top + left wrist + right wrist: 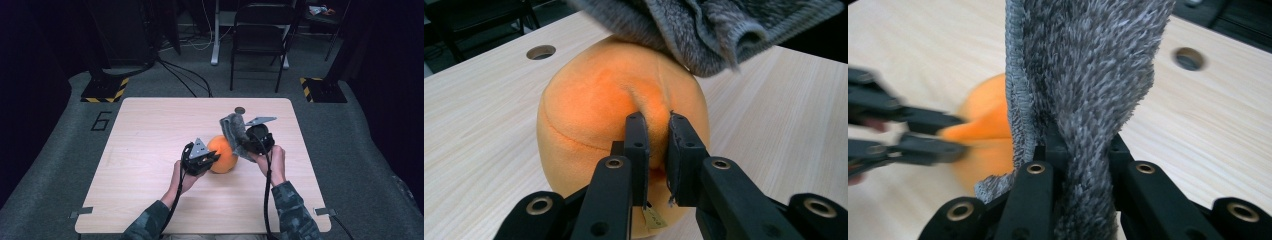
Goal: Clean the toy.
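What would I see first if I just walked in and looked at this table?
A bright orange plush ball sits near the middle of the wooden table, and the left gripper pinches a fold of its fabric. Beside it, the right gripper holds up a fuzzy grey cloth that hangs over the ball's top.

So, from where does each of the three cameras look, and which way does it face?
High view: above the person's side, facing forward and down on the wooden table; both forearms, left gripper, right gripper.
Left gripper view: rides the left gripper, facing the orange plush ball it pinches.
Right gripper view: rides the right gripper, facing the grey fuzzy cloth it clamps.
Shared: all three show ball, cloth and table hole.
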Demonstrator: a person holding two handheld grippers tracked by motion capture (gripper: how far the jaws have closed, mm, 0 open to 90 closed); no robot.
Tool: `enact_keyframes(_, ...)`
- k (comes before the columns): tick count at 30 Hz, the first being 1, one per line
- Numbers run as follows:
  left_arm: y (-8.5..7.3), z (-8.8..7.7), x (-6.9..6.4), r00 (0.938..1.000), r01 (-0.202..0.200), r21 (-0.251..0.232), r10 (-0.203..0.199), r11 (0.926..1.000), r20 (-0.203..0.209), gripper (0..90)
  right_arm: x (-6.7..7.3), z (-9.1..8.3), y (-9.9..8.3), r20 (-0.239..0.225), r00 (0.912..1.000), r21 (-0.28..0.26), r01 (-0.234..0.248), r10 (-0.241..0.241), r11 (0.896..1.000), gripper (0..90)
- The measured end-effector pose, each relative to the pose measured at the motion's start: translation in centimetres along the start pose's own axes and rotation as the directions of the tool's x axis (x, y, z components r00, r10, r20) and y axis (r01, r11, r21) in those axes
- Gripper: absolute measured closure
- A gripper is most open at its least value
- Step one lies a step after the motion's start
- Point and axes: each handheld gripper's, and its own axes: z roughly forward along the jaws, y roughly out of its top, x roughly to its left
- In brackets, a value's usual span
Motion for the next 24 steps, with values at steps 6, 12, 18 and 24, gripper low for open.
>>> enact_keyframes(6,0.0,-0.2,0.2,1.0,0.0,-0.009,0.0,1.0,0.01,68.5,1.1,2.9,-1.0,0.002,0.999,0.071,0.044,-0.045,0.996,79.9)
enact_keyframes(12,0.1,-0.4,0.6,0.9991,0.032,0.012,-0.032,0.9994,-0.03,32.0,0.7,2.9,-1.2,0.021,0.999,0.073,0.036,-0.038,0.997,79.9)
enact_keyframes(18,-0.4,-0.1,0.9,0.9959,0.07,0.032,-0.068,0.9971,-0.06,17.3,0.6,2.8,-1.3,0.019,0.9995,0.072,0.023,-0.025,0.997,79.9)
enact_keyframes(24,-1.6,1.6,0.8,0.9944,0.083,0.091,-0.076,0.9924,-0.073,16.4,0.7,2.8,-1.4,0.015,0.9998,0.073,0.014,-0.015,0.997,79.8)
